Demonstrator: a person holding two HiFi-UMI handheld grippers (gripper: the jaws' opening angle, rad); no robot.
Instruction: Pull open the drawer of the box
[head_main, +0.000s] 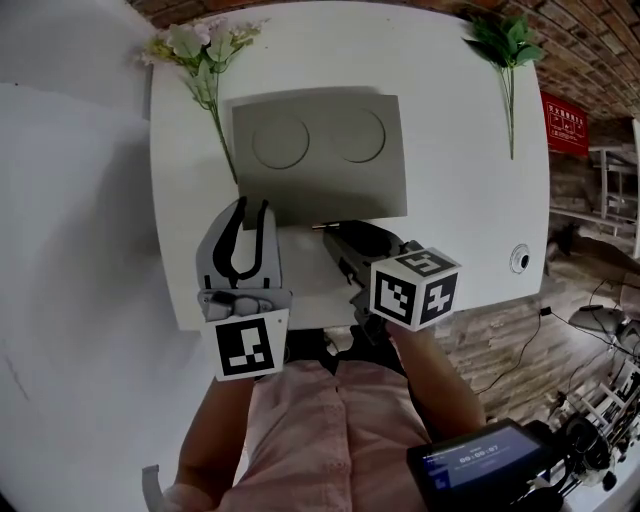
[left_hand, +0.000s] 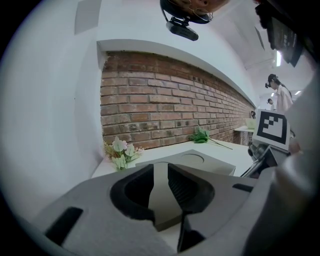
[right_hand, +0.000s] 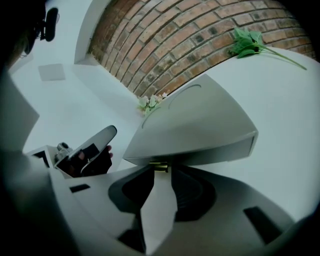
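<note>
Brass glints on the small knob (right_hand: 160, 167) at the near face of the grey box (head_main: 320, 150), which sits mid-way across a white table (head_main: 450, 200) with its drawer (right_hand: 210, 151) apparently shut. The right gripper (right_hand: 161, 175), jaws apart, noses up to the knob without clasping it. The left gripper (head_main: 252, 208) hangs spread and empty at the box's near left corner. The box looks light and liable to slide, so the knob is the hold, the pull gentle.

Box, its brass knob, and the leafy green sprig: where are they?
box (head_main: 320, 190), head view, bare top face.
brass knob (right_hand: 159, 167), right gripper view, its front end.
green sprig (head_main: 503, 42), head view, its leaves.
</note>
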